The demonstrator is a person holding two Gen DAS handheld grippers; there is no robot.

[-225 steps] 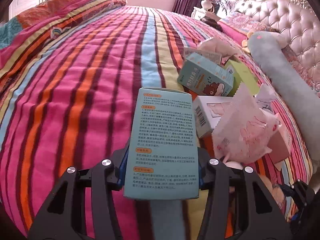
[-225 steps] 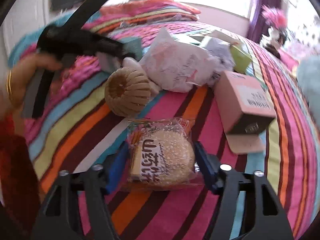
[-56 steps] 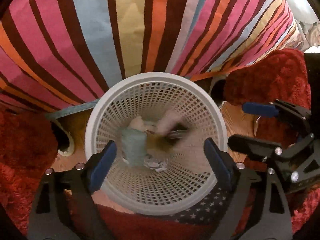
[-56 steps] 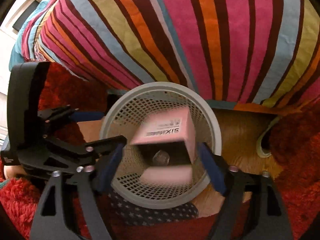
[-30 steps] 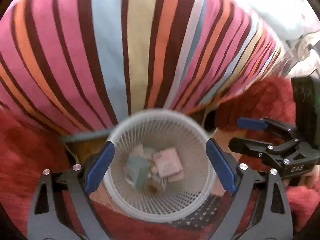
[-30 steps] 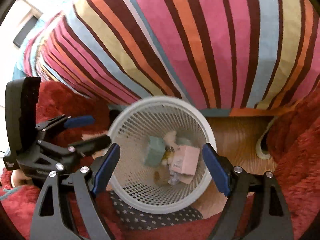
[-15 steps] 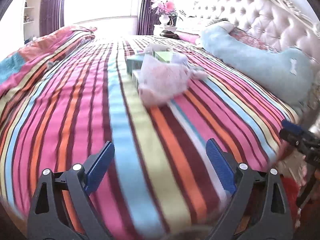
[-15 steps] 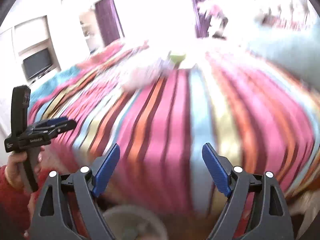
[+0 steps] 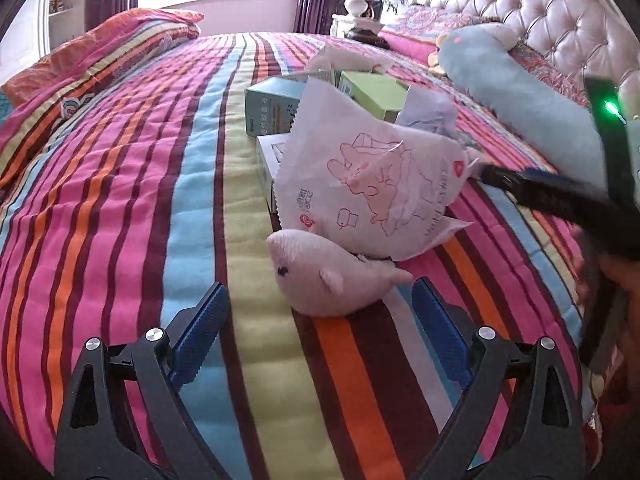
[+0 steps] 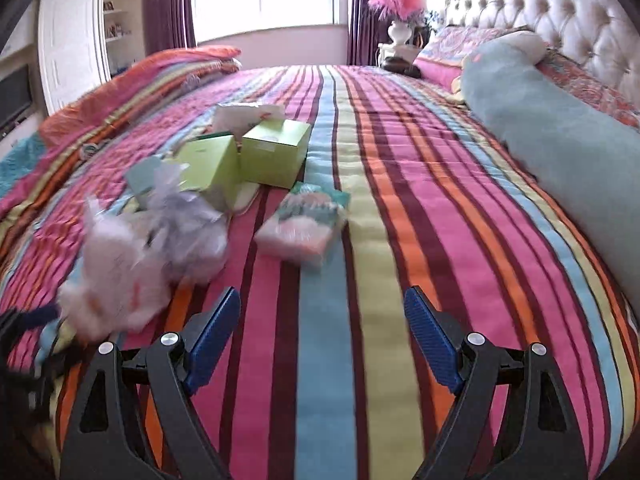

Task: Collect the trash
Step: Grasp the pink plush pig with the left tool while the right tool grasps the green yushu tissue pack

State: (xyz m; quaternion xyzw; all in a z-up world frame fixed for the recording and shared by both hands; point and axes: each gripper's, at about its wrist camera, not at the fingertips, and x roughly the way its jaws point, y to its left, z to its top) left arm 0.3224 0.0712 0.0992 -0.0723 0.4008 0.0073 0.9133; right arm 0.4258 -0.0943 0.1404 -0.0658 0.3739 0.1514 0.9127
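Observation:
Trash lies on the striped bed. In the left wrist view a white printed bag [image 9: 372, 188] rests on a pink plush toy [image 9: 328, 276], with a teal box [image 9: 272, 106], a white box [image 9: 269, 156] and a green box [image 9: 372, 94] behind. My left gripper [image 9: 318, 316] is open and empty, just short of the plush. In the right wrist view a small tissue pack [image 10: 304, 224], two green boxes [image 10: 276, 152] and the blurred white bag [image 10: 132, 264] lie ahead. My right gripper [image 10: 322, 332] is open and empty above the blanket; it also shows in the left wrist view [image 9: 560, 200].
A long blue plush pillow [image 10: 560, 136] lies along the right side by the tufted headboard [image 9: 560, 12]. A folded striped quilt [image 10: 160, 68] sits at the far left. A vase of pink flowers [image 10: 400, 20] stands on a nightstand behind the bed.
Both grippers dropped their items into the white basket on the floor, then swung back up over the bed. Both are now open, empty and closer to the remaining trash.

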